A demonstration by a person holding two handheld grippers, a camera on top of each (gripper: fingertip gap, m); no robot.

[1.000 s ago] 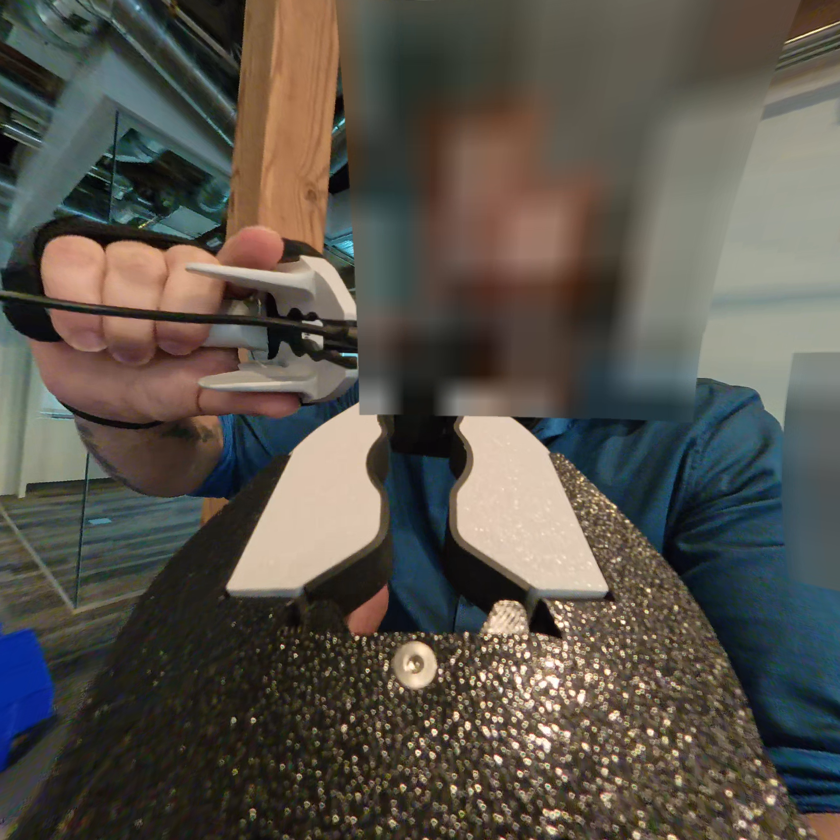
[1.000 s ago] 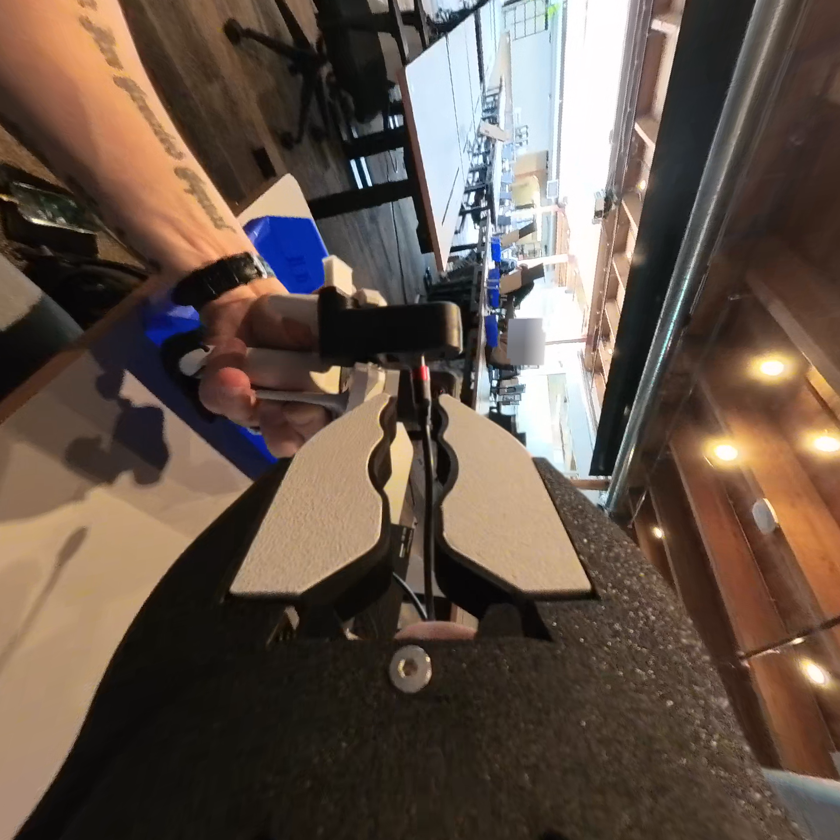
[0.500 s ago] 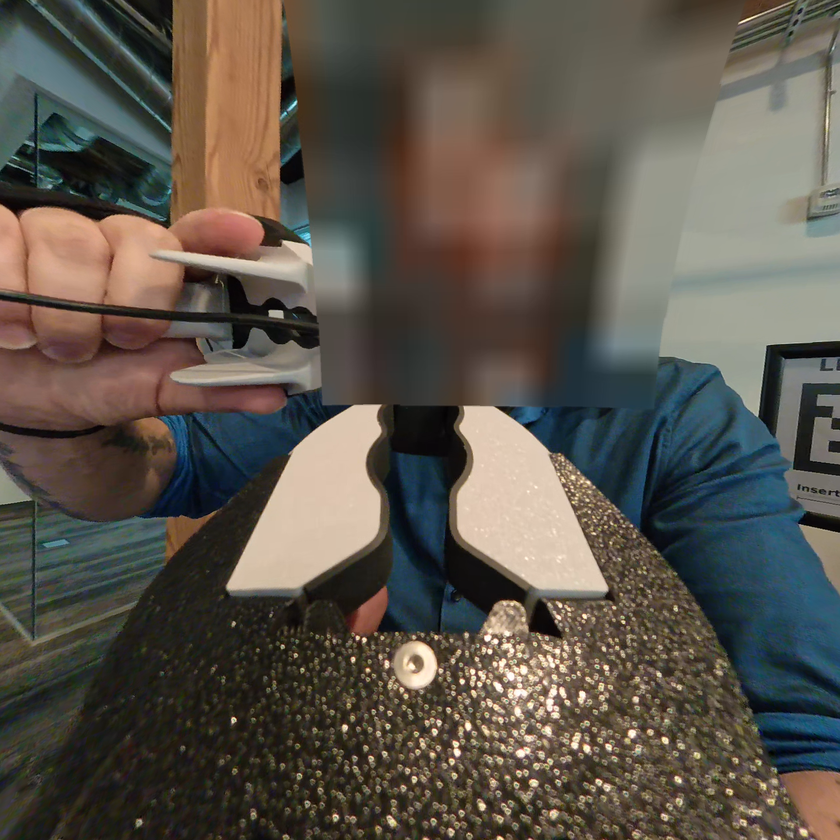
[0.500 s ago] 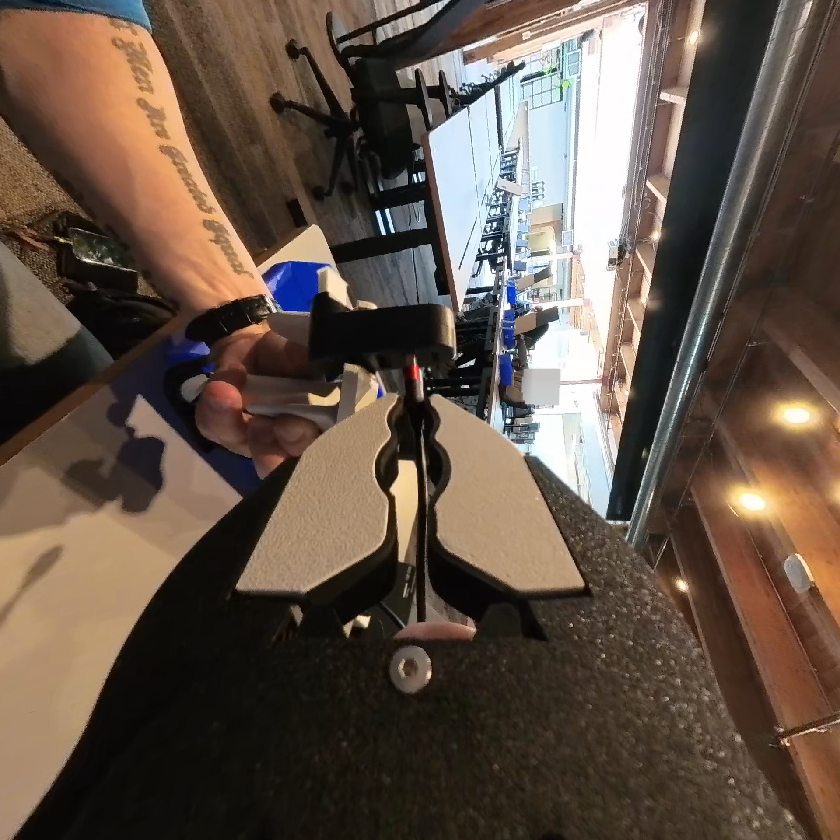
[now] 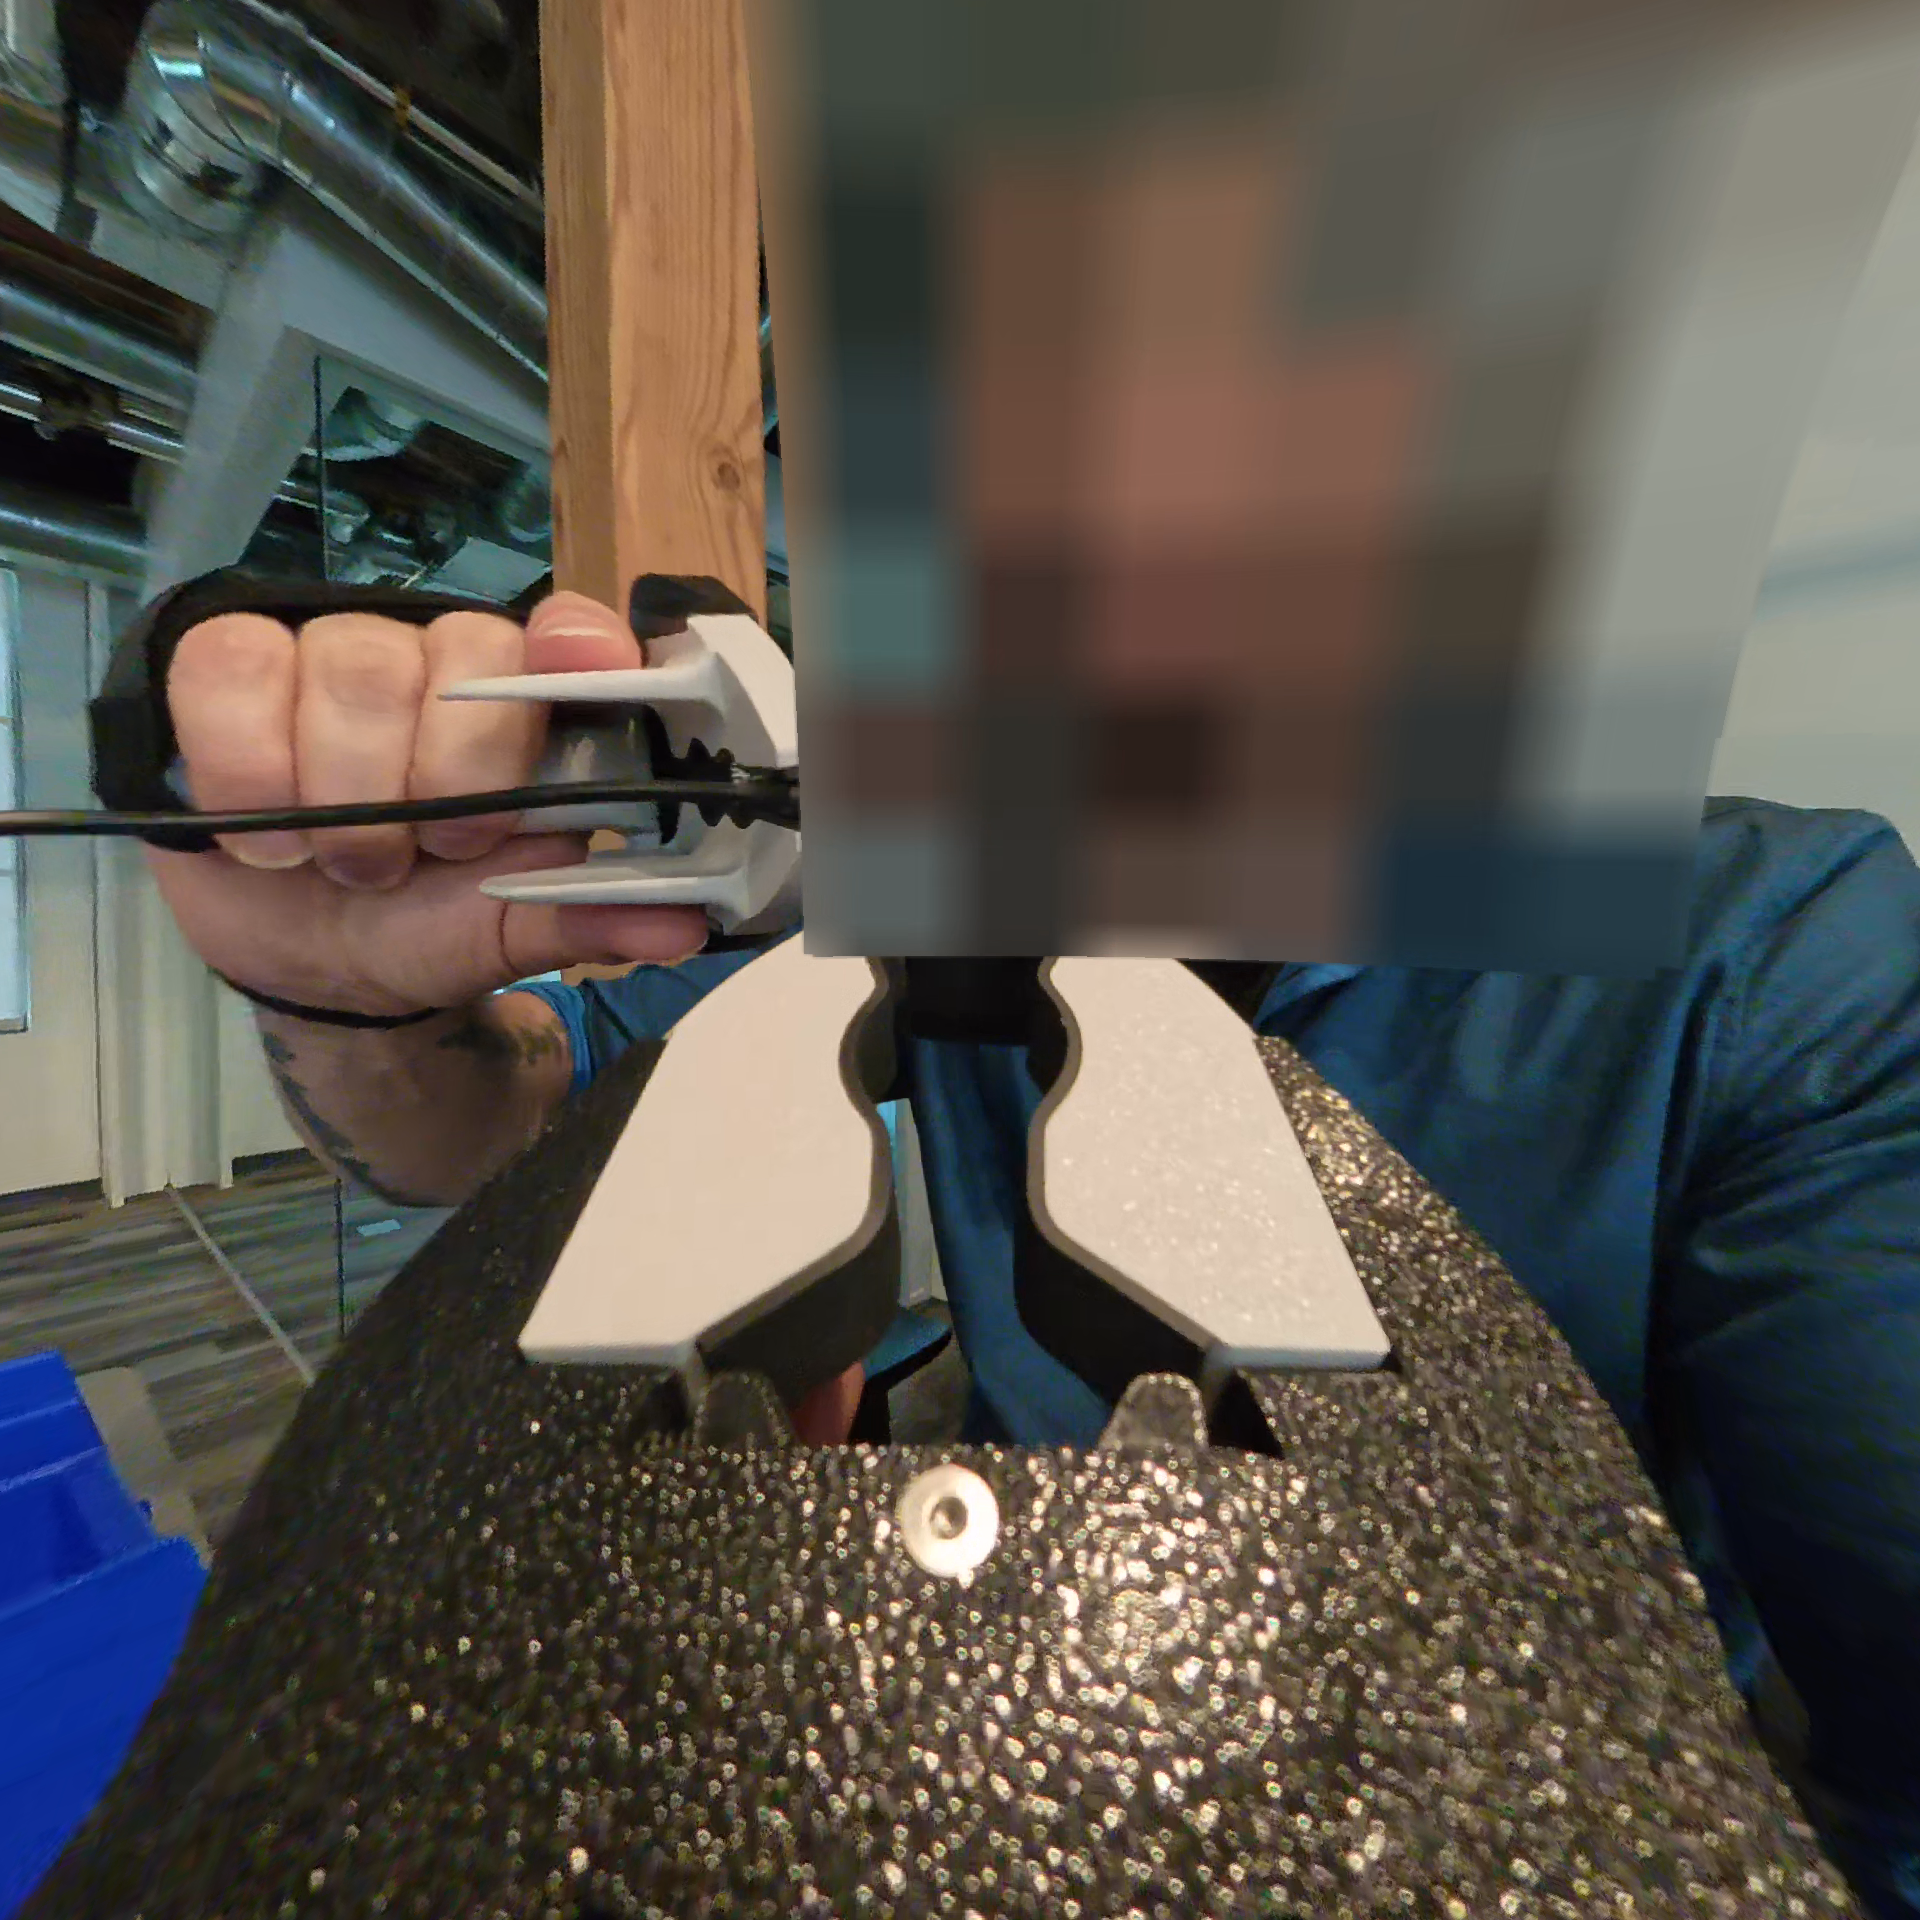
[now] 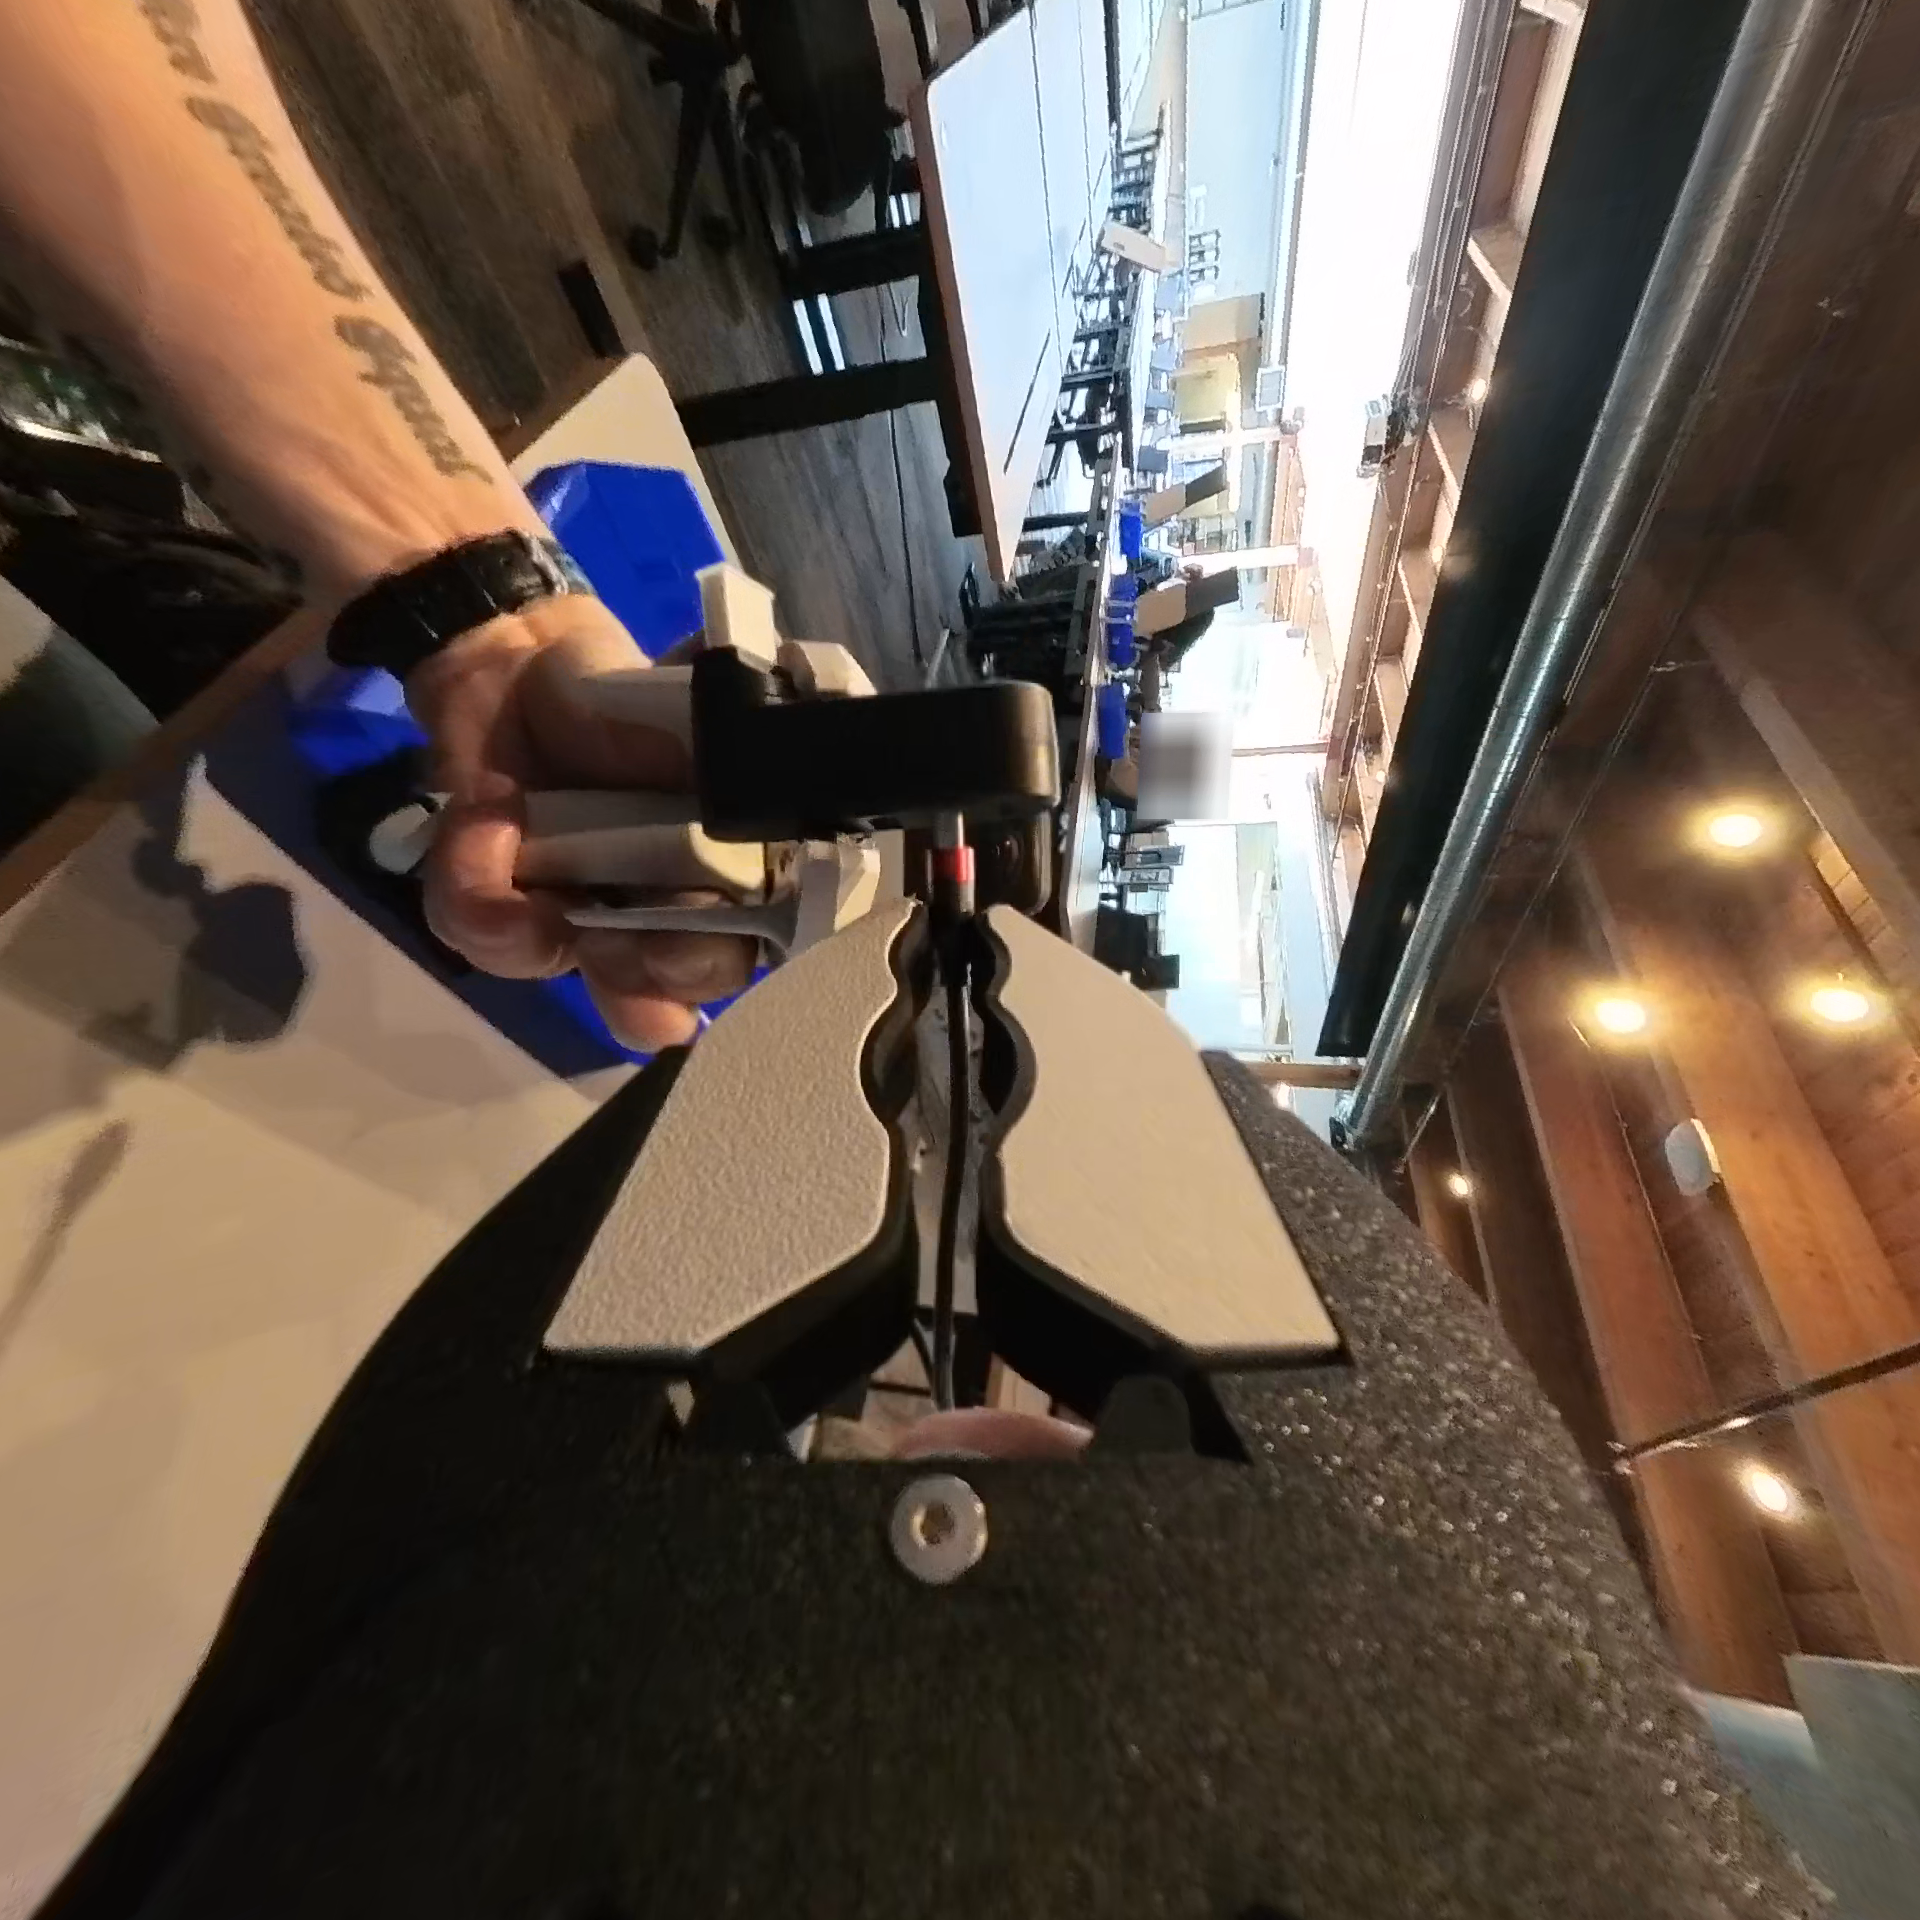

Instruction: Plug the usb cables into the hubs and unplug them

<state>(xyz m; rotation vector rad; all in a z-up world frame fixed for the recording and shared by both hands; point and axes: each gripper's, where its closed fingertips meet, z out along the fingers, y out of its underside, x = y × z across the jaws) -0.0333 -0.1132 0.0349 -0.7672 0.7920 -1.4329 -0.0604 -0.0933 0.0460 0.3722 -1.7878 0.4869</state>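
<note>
Gripping a black usb cable, the right hand-held gripper meets the hub.

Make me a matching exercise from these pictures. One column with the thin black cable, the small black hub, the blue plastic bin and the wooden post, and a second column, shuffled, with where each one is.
Things:
1. thin black cable
2. small black hub
3. blue plastic bin
4. wooden post

Places:
A. upright in the background, left wrist view
B. clamped between the right gripper fingers
C. bottom left corner, left wrist view
D. held at the tips of the left gripper fingers

Pairs: 1-B, 2-D, 3-C, 4-A
</note>
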